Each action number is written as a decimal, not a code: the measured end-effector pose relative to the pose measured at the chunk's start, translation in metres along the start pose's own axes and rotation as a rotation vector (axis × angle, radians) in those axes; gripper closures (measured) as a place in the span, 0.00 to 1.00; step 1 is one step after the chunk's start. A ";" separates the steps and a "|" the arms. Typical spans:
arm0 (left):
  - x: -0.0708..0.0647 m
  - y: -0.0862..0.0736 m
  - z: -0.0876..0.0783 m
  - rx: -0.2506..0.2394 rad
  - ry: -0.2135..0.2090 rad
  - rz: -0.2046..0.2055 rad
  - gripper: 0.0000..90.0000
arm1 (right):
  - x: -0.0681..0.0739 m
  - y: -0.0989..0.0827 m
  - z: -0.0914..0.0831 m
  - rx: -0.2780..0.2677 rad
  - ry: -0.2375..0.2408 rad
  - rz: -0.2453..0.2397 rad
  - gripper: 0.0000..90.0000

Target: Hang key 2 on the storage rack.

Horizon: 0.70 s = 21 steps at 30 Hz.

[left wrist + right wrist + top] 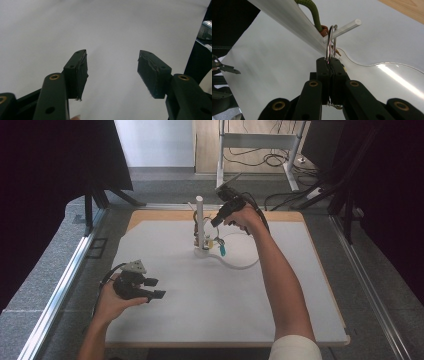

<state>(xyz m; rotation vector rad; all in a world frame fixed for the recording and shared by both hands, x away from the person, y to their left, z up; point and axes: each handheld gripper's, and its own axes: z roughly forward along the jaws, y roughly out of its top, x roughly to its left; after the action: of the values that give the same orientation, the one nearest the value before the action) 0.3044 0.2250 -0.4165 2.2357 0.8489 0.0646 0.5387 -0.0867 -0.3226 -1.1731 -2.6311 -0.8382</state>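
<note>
The right gripper (329,65) is pinching a thin metal ring (329,45) between its jaws, which are standing closed flat against each other with the ring's lower arc caught between the pads. The ring is standing on edge, its plane running along the jaws (so it is reading as a narrow upright loop in the right gripper view), and its top is hanging over a slim white peg (344,27) that is jutting sideways from a white post (287,20). A green cord (312,12) and a small brown piece are sitting just beside the ring at the base of the peg.

In the high view the right gripper (216,223) is reaching to the far middle of the white mat (225,310), touching the upright white post (199,220); the post's long axis is standing vertical on a clear flat base (240,265), and a small teal tag (221,250) is dangling near its foot.

The left gripper (156,288) is being held low over the near left of the mat, well apart from the stand, with its jaws spread wide and holding nothing.
</note>
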 end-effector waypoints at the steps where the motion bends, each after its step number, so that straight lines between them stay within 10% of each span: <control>1: 0.000 0.000 0.000 0.000 0.000 0.000 0.46 | 0.000 0.000 0.001 0.005 0.000 -0.001 0.97; 21: 0.000 0.001 0.003 0.009 -0.001 0.004 0.46 | 0.005 -0.009 -0.004 -0.009 0.002 -0.024 0.86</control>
<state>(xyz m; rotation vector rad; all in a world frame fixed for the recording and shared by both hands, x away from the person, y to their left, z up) 0.3056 0.2226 -0.4184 2.2460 0.8454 0.0612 0.5279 -0.0905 -0.3217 -1.1443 -2.6480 -0.8557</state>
